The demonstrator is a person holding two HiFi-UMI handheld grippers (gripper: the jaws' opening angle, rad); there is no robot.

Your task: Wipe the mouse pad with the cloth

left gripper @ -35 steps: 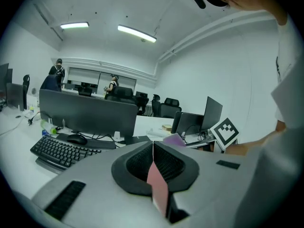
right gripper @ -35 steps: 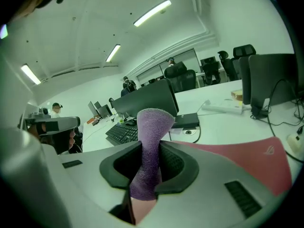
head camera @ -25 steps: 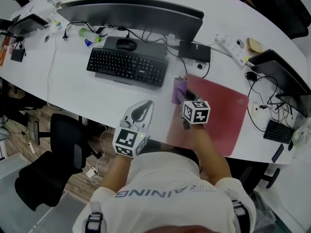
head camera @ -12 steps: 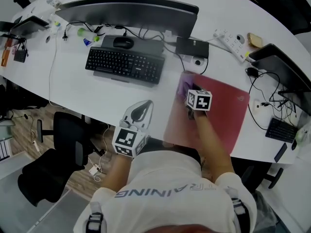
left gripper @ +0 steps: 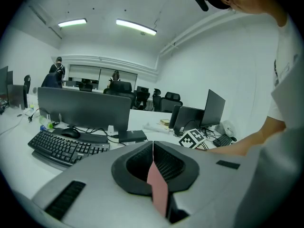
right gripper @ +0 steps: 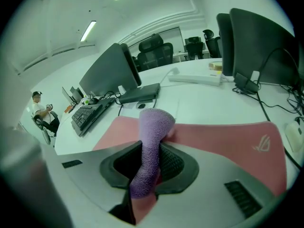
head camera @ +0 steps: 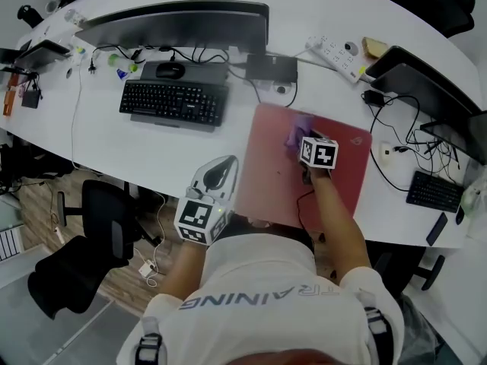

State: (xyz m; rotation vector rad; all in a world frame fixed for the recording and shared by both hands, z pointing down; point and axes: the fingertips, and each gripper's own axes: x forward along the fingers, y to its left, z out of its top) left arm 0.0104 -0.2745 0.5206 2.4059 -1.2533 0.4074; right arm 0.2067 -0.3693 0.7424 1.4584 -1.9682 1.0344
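We look down on a broad white curved desk (head camera: 144,154). A wide dark monitor (head camera: 175,25) stands along its far side at eleven o'clock. A black office chair (head camera: 103,226) sits off the near edge at eight o'clock. A black keyboard (head camera: 171,103) lies in front of the monitor, with a dark mouse (head camera: 170,70) just beyond it. At two o'clock a second screen (head camera: 422,90) leans near a white power strip (head camera: 335,55). A tangle of black cables (head camera: 396,139) runs close to the right edge of the pad (the nearest clutter to the working area, yet apart from it).

The red mouse pad (head camera: 266,169) lies flat near the middle of the desk, at four o'clock from the keyboard, its near edge reaching the desk's rim.

The right gripper (head camera: 303,144) rests over the far right part of the pad, pointing toward twelve o'clock. Its jaws are clamped on the purple cloth (right gripper: 151,141). The cloth rises out between them and folds over at the tips, its free end touching the pad at eleven o'clock of the jaws.

The left gripper (left gripper: 153,158) hangs off the near edge of the desk, at eight o'clock from the pad and well apart from the cloth. Its jaws are pressed together with nothing between them.
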